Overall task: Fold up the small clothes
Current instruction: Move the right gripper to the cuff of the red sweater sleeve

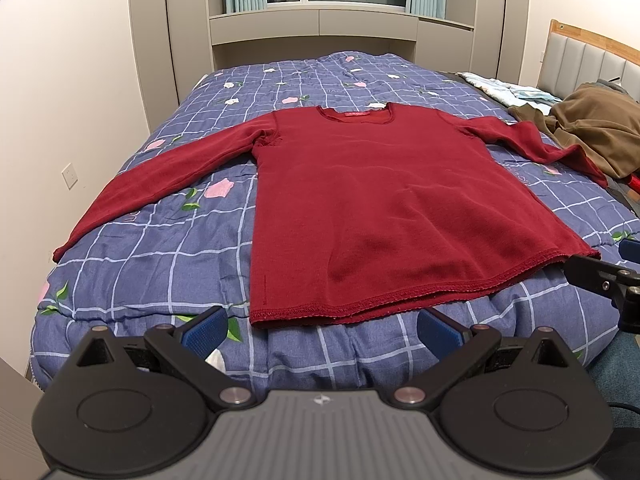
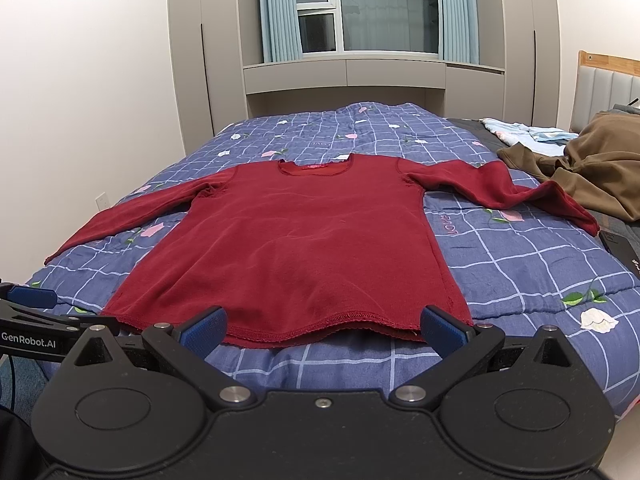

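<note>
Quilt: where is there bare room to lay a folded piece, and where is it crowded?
Bare quilt lies right of the red top, below its right sleeve; also beyond the collar toward the cabinets. Crowded: the far right, with the brown garment and light cloths.

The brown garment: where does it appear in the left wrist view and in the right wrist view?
Left wrist view: brown garment at the right edge, beyond the red sweater.
Right wrist view: brown garment at the right edge, just beyond the sweater's sleeve end.
Shared landmark: the window above the bed.
</note>
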`<state>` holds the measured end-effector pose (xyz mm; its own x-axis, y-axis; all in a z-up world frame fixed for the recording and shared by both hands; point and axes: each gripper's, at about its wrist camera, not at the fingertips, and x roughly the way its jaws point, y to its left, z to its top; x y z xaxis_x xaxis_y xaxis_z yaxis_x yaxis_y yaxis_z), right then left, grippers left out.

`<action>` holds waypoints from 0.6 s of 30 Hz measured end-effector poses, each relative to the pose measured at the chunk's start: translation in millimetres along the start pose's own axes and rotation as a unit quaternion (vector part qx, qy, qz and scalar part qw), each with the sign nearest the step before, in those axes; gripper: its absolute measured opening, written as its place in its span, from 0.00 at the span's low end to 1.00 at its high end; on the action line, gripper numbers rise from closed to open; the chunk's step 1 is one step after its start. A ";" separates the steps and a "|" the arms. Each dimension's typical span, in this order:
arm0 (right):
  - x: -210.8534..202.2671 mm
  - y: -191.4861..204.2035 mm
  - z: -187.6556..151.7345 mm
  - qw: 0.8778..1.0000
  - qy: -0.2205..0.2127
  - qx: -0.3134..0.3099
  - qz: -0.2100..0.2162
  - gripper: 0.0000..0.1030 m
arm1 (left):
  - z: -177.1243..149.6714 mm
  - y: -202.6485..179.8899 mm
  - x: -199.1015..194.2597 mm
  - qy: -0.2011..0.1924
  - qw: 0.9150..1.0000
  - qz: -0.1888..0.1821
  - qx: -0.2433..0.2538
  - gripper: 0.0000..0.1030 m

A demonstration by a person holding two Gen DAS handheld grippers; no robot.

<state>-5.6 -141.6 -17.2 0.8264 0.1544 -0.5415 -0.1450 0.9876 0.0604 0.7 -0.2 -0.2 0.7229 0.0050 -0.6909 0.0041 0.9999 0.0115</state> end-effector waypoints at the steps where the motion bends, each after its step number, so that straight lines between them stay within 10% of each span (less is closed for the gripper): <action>1: 0.0 0.2 0.3 1.000 0.000 0.000 0.000 1.00 | 0.0 0.0 0.1 0.000 1.000 0.000 0.000 1.00; 18: 14.1 -14.1 5.5 1.000 0.010 0.028 -0.009 1.00 | 16.7 15.0 25.9 0.050 0.998 0.036 -0.030 1.00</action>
<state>11.1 -153.3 -21.1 0.8169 0.1374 -0.5602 -0.0992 0.9902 0.0982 31.0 14.8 -5.8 0.6472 0.0749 -0.7586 -0.0887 0.9958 0.0227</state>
